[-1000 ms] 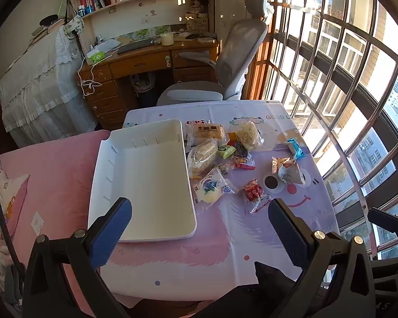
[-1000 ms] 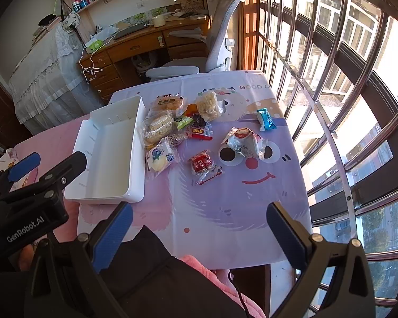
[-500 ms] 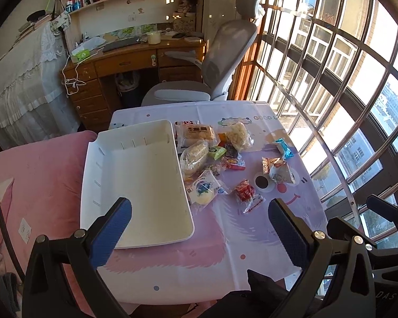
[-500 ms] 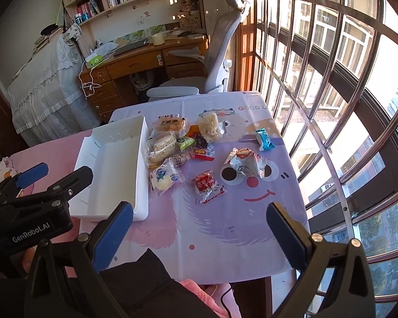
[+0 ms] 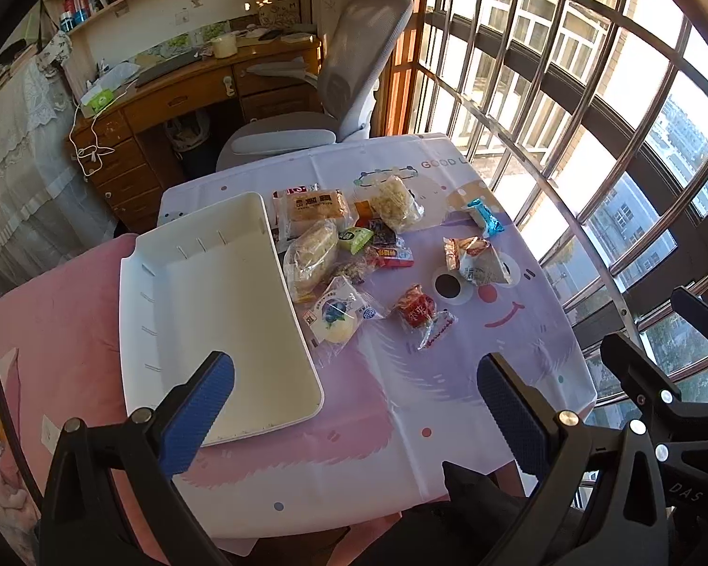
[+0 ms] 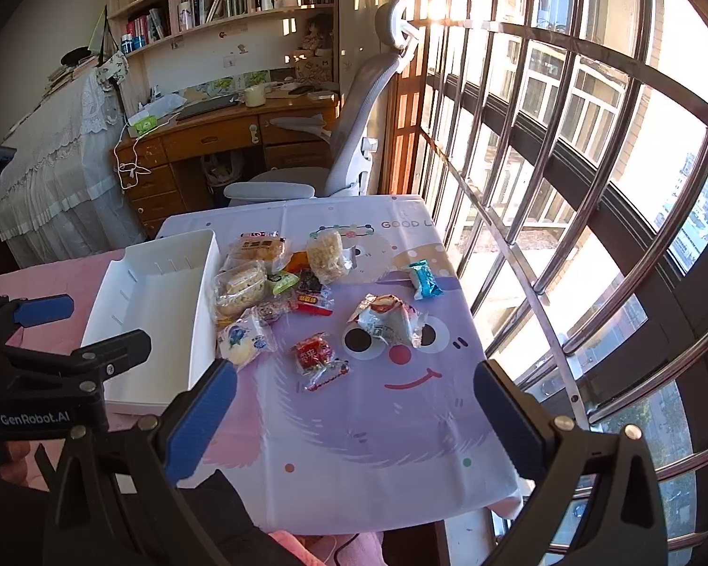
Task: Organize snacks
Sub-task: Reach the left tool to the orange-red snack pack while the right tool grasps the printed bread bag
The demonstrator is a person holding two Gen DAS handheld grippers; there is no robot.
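Note:
An empty white tray (image 5: 212, 311) (image 6: 155, 302) lies on the left of a small table covered by a cartoon cloth. Right of it are several wrapped snacks: bread packs (image 5: 311, 254) (image 6: 243, 285), a blueberry bun (image 5: 337, 313) (image 6: 243, 339), a red packet (image 5: 417, 306) (image 6: 312, 351), a white-and-red wrapper (image 5: 474, 262) (image 6: 387, 318) and a blue packet (image 5: 484, 217) (image 6: 425, 278). My left gripper (image 5: 354, 398) hovers open above the table's near edge. My right gripper (image 6: 354, 417) is open too, held high over the near side. Neither holds anything.
A grey office chair (image 6: 354, 141) stands behind the table, a wooden desk (image 5: 189, 94) and bookshelves beyond. Barred windows (image 6: 566, 165) run along the right. A pink bed cover (image 5: 47, 330) lies under the tray's left side. The left gripper body (image 6: 37, 377) shows in the right wrist view.
Both grippers have lifted and tilted, so the table sits lower and smaller in each view. Snacks and tray have not moved. Both stay open.

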